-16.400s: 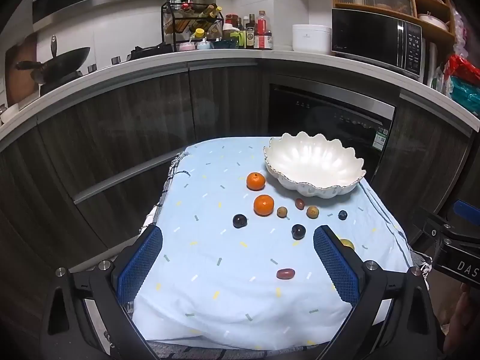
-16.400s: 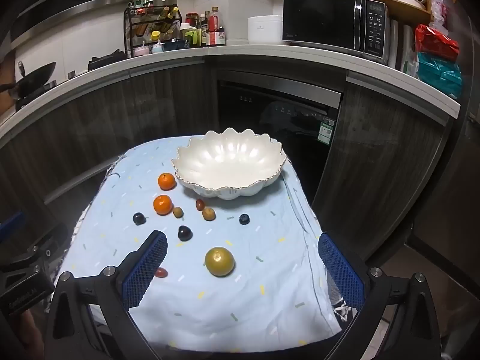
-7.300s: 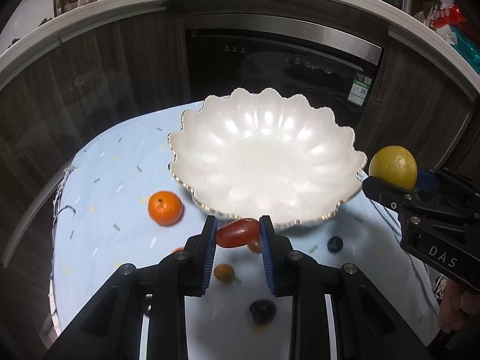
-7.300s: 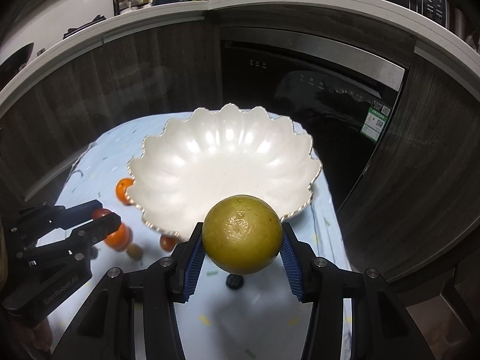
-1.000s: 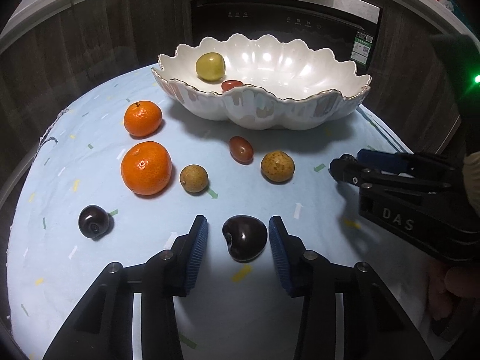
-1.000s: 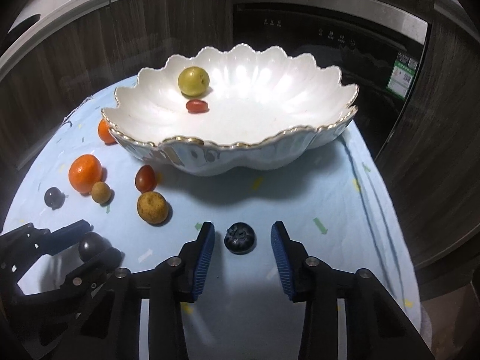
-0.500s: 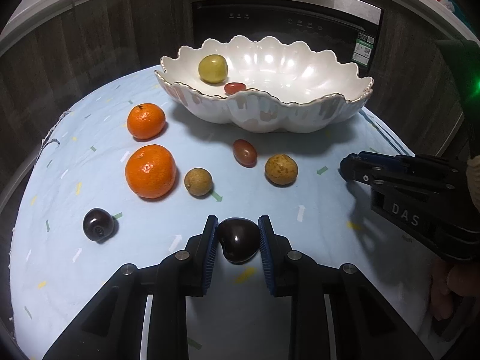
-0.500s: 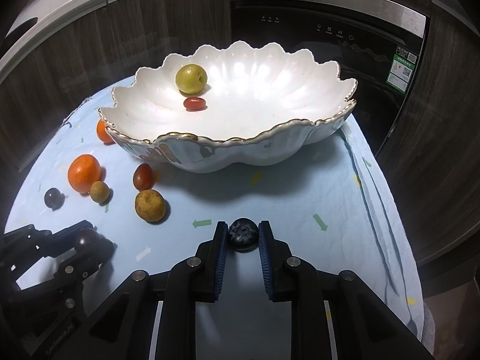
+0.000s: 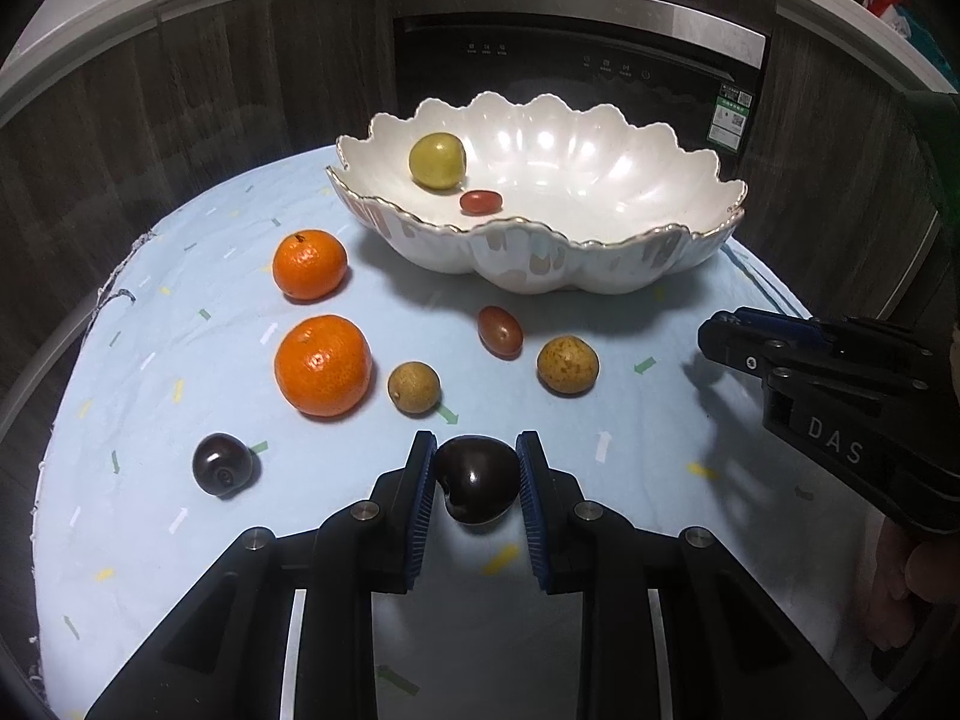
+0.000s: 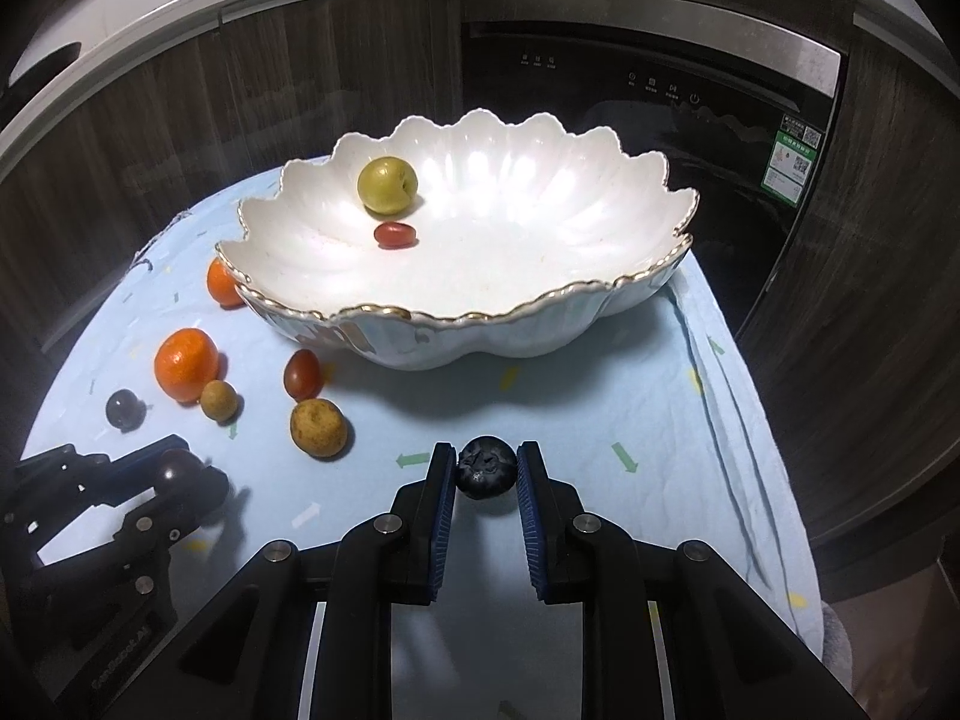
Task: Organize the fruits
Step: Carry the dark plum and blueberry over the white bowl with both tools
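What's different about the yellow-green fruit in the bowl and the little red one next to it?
The yellow-green fruit is round like a ball; the small red fruit is oval and lies on its side. The yellow-green one is much bigger. It sits farther back in the white bowl, while the red one lies a bit nearer the front. Both rest inside the bowl, close together, and no gripper touches them.

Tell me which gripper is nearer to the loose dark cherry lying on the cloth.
Left. The left gripper, shut on another cherry, sits just right of the loose dark cherry. The right gripper, shut on a blueberry, is far across the cloth.
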A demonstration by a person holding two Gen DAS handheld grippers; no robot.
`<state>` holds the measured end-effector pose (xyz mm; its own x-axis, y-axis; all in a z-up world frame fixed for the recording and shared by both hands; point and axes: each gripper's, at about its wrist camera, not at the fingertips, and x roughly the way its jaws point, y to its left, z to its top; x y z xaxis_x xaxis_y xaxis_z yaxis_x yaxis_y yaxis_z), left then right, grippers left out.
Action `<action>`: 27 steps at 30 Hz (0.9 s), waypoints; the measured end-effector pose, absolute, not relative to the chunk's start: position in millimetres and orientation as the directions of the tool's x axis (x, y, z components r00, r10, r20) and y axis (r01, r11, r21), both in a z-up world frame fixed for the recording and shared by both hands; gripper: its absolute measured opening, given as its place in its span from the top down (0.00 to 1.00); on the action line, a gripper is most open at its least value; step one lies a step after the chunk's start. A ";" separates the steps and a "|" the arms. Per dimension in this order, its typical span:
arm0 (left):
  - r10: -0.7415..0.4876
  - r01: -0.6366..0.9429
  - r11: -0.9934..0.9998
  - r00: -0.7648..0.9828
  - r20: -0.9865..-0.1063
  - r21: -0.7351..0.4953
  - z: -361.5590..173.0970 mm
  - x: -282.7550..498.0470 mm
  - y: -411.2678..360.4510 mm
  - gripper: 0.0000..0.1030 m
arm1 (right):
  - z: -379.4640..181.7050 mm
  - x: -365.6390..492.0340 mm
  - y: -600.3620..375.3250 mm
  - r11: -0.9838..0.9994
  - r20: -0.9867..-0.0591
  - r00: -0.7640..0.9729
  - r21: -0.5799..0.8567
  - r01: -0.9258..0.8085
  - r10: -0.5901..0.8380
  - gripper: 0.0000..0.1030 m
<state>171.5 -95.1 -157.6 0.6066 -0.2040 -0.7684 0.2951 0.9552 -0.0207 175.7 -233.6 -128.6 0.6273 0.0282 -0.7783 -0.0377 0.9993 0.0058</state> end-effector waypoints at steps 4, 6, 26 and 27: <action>-0.204 0.293 0.956 0.610 -0.766 -0.021 -154.8 171.7 -94.7 0.73 | -122.3 173.0 -232.1 0.999 -0.771 0.636 0.005 -0.039 0.029 0.78; -0.205 0.290 0.957 0.614 -0.762 -0.023 -152.1 172.4 -93.8 0.73 | -119.2 172.1 -231.4 0.999 -0.767 0.641 0.005 -0.039 0.029 0.78; -0.204 0.253 0.967 0.662 -0.722 -0.041 -121.1 189.3 -85.5 0.73 | -85.3 174.4 -227.1 1.000 -0.723 0.690 0.003 -0.029 0.022 0.78; -0.209 0.254 0.966 0.666 -0.717 -0.046 -118.5 190.9 -85.7 0.73 | -84.0 174.9 -227.3 1.000 -0.721 0.693 0.003 -0.027 0.021 0.78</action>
<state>190.9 -85.7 -118.5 0.6655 -0.2086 -0.7166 0.2535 0.9662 -0.0458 174.9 -227.3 -84.0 0.6928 0.0206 -0.7209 -0.0269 0.9996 0.0028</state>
